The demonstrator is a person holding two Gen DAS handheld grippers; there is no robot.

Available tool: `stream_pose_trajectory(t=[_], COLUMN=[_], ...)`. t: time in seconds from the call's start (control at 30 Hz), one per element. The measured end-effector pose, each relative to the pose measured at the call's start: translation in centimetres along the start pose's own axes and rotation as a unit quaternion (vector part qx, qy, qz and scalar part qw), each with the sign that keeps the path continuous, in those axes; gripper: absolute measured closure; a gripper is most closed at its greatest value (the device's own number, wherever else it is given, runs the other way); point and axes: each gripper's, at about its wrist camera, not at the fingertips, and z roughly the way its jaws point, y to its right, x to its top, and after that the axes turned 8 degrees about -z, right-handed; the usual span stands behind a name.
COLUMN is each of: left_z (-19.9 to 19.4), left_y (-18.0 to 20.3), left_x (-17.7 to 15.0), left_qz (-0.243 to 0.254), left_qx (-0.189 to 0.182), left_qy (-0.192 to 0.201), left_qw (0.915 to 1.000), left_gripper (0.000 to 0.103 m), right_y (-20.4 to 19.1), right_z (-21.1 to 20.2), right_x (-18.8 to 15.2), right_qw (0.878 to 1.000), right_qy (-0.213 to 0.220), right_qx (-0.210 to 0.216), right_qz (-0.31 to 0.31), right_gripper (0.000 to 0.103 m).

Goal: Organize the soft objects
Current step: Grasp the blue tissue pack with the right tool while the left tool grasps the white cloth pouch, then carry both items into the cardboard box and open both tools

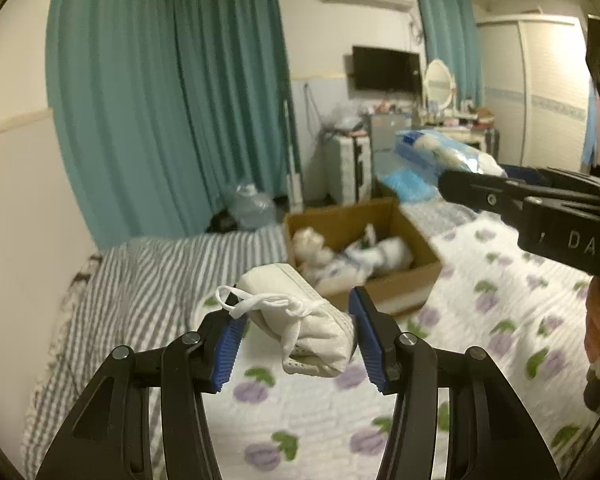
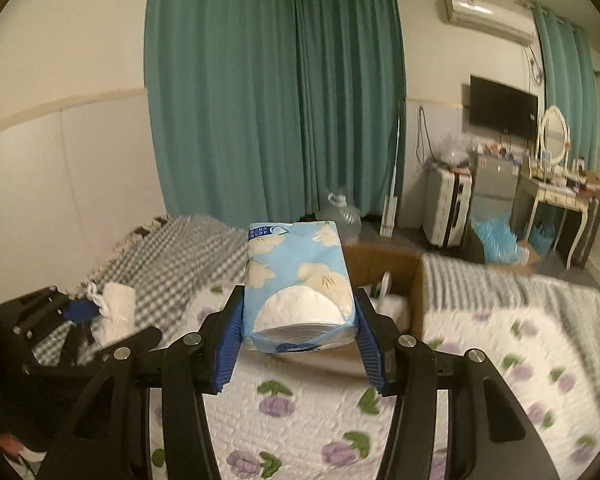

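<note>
We hold a white shoe [image 1: 300, 320] in our left gripper [image 1: 296, 344], its blue pads [image 1: 228, 350] closed on both sides, above the flowered quilt [image 1: 480, 340]. Our right gripper [image 2: 298, 340] grips a blue tissue pack [image 2: 300, 280] in the air. The cardboard box [image 1: 404, 280] stands on the bed, just ahead.

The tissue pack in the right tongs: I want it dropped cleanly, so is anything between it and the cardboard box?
Nothing visible blocks it. The tissue pack is held above the quilt, with the open cardboard box directly beyond it.
</note>
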Motion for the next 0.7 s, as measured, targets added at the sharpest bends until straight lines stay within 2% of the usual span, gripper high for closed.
stream_pose_trajectory(t=[0.17,0.3,0.47,0.7], left_z=[1.6,3.5,7.5,15.4], left_y=[2.3,4.0,6.2,7.0], left_x=[3.5,5.2,6.3,5.6], left_qz=[0.009,0.014,0.035,0.032], left_qx=[-0.016,-0.026,-0.006,0.003], left_qy=[0.015,0.019,0.011,-0.016], left_qw=[0.9997,0.9994,0.9993,0.9994], left_gripper=[0.052,0.052,0.052,0.052], right_y=[2.7,4.7,7.8,11.0], right_z=[-2.0,-1.5,2.2,9.3], right_x=[3.9,5.7,6.9,4.8], right_qw=[1.0,0.999,0.999,1.0], right_qy=[0.016,0.024,0.029,-0.002], right_qx=[-0.012,-0.013,-0.014,-0.013], right_qz=[-0.022,-0.035,-0.028,-0.024], right_gripper=[0.052,0.052,0.052,0.052])
